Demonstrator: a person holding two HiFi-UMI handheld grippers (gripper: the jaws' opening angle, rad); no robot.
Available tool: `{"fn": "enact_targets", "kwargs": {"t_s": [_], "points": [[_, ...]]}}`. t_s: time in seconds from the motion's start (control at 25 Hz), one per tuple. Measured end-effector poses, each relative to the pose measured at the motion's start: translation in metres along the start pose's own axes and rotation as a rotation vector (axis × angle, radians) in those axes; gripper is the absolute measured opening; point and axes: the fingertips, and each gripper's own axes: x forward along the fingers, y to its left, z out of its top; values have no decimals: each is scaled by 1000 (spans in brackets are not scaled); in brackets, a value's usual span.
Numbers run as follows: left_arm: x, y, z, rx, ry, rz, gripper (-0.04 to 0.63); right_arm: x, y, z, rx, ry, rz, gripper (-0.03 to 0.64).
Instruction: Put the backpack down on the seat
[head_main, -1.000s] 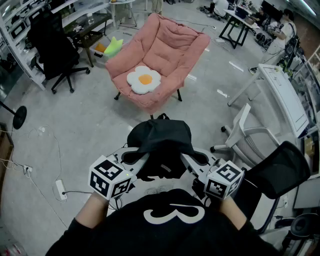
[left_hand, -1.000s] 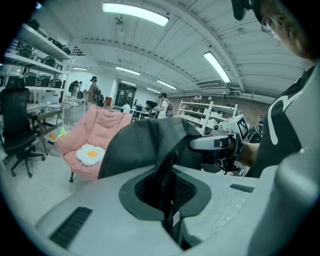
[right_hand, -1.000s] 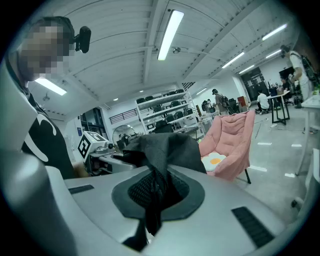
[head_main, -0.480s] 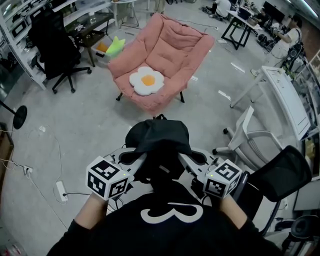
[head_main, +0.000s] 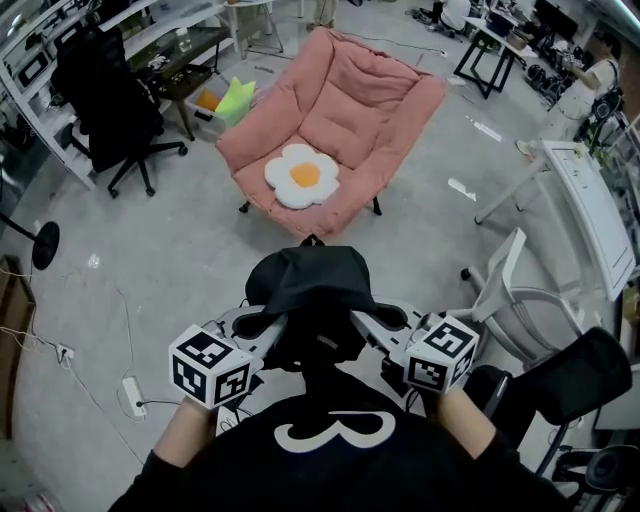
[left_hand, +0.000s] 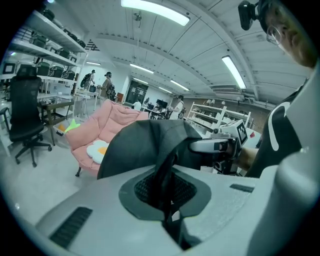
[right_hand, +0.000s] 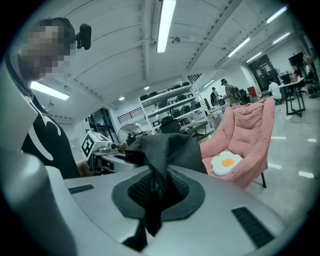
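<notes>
Slightly nearer the pink chair than a second ago, the backpack hangs in the air before the person, well short of the seat. The left gripper and right gripper each pinch its fabric, jaws pressed tight, apparently sharing the weight to keep it level. An egg-shaped cushion lies near the seat's front edge.

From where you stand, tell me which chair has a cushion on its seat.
The pink padded chair straight ahead: the egg-shaped cushion lies on its seat. The black office chair at far left shows none.
</notes>
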Motion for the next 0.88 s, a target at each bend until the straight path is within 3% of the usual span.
{"fn": "enact_targets", "kwargs": {"t_s": [0.44,0.88], "points": [[66,128,78,-71,58,62,12,110,-115,63,90,44,80,12],[102,209,165,3,38,123,11,174,-184,136,95,2,110,12]]}}
